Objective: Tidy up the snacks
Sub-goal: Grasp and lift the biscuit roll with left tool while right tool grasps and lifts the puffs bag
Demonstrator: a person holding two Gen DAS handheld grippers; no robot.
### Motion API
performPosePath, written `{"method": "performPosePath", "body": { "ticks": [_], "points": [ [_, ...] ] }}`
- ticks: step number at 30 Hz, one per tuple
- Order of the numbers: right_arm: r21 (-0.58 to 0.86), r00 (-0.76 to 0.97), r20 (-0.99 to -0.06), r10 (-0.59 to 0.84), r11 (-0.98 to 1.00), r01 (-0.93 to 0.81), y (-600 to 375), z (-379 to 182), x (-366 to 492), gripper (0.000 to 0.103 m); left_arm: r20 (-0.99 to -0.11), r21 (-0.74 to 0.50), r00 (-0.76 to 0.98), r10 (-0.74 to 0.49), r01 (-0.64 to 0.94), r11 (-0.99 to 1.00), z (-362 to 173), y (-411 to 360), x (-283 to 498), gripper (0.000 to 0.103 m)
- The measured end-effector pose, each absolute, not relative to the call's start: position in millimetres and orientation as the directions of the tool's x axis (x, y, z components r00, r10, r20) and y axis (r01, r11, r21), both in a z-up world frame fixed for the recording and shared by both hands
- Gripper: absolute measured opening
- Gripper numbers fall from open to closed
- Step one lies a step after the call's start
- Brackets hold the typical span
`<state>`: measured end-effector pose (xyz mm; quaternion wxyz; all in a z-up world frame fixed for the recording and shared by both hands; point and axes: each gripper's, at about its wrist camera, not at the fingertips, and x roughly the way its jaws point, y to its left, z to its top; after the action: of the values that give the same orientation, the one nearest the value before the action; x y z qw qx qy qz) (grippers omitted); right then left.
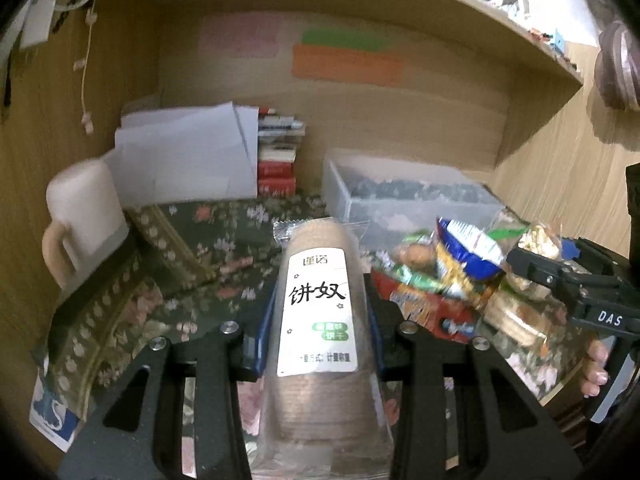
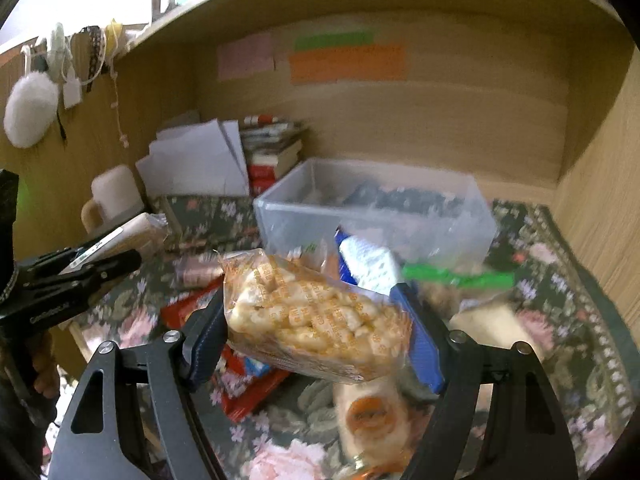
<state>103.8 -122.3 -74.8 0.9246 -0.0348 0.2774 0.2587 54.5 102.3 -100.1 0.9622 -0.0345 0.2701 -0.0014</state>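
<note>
My left gripper (image 1: 320,320) is shut on a clear sleeve of round biscuits (image 1: 318,308) with a white label, held above the floral cloth. It also shows at the left of the right wrist view (image 2: 100,264). My right gripper (image 2: 316,320) is shut on a clear packet of puffed rice bars (image 2: 316,316), lifted over the snack pile. It shows at the right of the left wrist view (image 1: 536,264). A clear plastic box (image 2: 376,212) stands behind the pile. Loose snacks lie on the cloth: a red packet (image 2: 240,384), a blue-white packet (image 2: 368,264) and a green-sealed bag (image 2: 460,280).
A white mug (image 1: 84,216) stands at the left. Folded white papers (image 1: 188,156) and stacked books (image 1: 278,156) lie at the back left. Wooden walls close in the back and right, with a shelf above. Another wrapped snack (image 2: 372,412) lies below my right gripper.
</note>
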Motion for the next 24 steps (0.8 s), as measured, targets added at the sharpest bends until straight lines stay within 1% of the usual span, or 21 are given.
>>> {"method": "performPosePath", "body": {
  "ticks": [12, 19, 24],
  "points": [
    [-0.006, 0.813, -0.439, 0.383, 0.903, -0.43, -142.8, -28.6, 129.4, 0.075, -0.446, -0.059, 0.893, -0.062, 0.04, 0.997, -56.6, 73.1, 83.7, 0.038],
    [-0.042, 0.838, -0.416, 0.354, 0.913, -0.407, -148.0, -12.2, 150.9, 0.075, -0.422, -0.052, 0.903, -0.083, 0.067, 0.996, -32.4, 54.5, 112.1, 0.039],
    [-0.068, 0.842, -0.419, 0.34, 0.913, -0.403, -146.9, -6.5, 171.7, 0.075, -0.42, -0.055, 0.903, -0.094, 0.078, 0.995, -22.5, 48.0, 136.1, 0.039]
  ]
}}
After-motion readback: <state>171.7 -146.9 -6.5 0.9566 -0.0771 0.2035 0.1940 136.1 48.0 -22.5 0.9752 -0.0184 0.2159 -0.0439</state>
